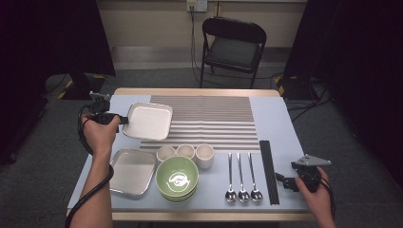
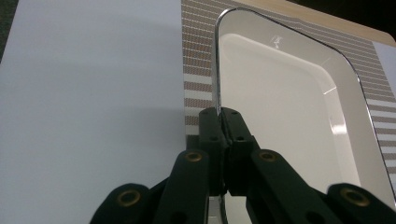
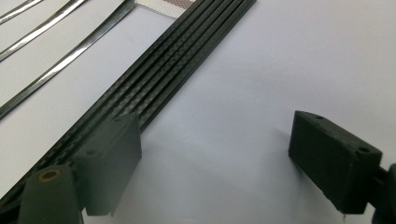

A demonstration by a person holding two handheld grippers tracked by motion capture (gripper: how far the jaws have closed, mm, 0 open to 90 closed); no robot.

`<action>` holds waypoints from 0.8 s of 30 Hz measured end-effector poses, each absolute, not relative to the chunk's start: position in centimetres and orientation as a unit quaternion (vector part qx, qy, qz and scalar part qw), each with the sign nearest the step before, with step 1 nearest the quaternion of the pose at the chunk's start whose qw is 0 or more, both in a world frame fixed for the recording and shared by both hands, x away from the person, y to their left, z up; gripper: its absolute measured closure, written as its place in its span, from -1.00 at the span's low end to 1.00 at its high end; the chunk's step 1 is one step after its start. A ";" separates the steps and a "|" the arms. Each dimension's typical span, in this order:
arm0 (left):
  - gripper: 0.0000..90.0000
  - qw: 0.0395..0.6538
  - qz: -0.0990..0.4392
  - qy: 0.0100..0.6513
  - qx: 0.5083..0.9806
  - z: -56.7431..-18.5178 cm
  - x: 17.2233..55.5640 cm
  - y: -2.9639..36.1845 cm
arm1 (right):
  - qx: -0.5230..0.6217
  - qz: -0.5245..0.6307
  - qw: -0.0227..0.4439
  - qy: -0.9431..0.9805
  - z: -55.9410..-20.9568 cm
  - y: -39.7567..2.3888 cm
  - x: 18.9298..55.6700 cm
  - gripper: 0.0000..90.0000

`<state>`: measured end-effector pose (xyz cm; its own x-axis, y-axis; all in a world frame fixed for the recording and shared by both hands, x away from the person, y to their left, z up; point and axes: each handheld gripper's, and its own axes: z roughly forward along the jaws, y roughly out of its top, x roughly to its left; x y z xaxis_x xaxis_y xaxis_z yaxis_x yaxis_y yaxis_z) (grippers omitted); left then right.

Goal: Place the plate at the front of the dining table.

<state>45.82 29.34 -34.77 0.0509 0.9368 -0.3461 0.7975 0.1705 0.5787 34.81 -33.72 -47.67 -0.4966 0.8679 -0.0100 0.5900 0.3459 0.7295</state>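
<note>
While the left gripper is pinching the rim of the metal tray, the grip is looking pretty thin.

It's clamping just the edge, with the tray tilting up over the left end of the striped mat, so I'd be keeping the wrist steady and lowering it flat and slow. The right gripper is sitting open on the table, just beside the chopsticks.

Looks like a lab or recording studio set, not a home: black curtains both sides, grey carpet floor, cables trailing to a wall socket, lone folding chair, small table with tableware in neat rows.
</note>
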 end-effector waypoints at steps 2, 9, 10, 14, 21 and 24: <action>0.97 0.348 0.100 0.680 0.638 -34.6 45.9 29.3 | 0.459 0.341 0.204 0.795 -47.7 -33.7 34.8 -0.64; 0.97 0.350 0.102 0.681 0.635 -34.1 46.2 28.8 | 0.459 0.341 0.203 0.795 -47.7 -33.7 34.8 -0.64; 0.97 0.350 0.103 0.680 0.636 -34.2 46.2 28.7 | 0.459 0.341 0.203 0.795 -47.7 -33.7 34.8 -0.64; 0.97 0.350 0.101 0.680 0.637 -34.3 46.5 28.5 | 0.459 0.341 0.203 0.795 -47.7 -33.7 34.8 -0.64; 0.97 0.349 0.103 0.680 0.636 -34.4 46.9 27.9 | 0.459 0.342 0.202 0.795 -47.7 -33.7 34.8 -0.64; 0.97 0.346 0.102 0.681 0.637 -34.7 47.1 27.6 | 0.459 0.341 0.203 0.795 -47.7 -33.7 34.8 -0.64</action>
<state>47.12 27.60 -34.65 0.0505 0.9384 -0.3418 0.7973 0.1682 0.5797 34.82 -33.72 -47.66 -0.4964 0.8680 -0.0088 0.5914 0.3456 0.7286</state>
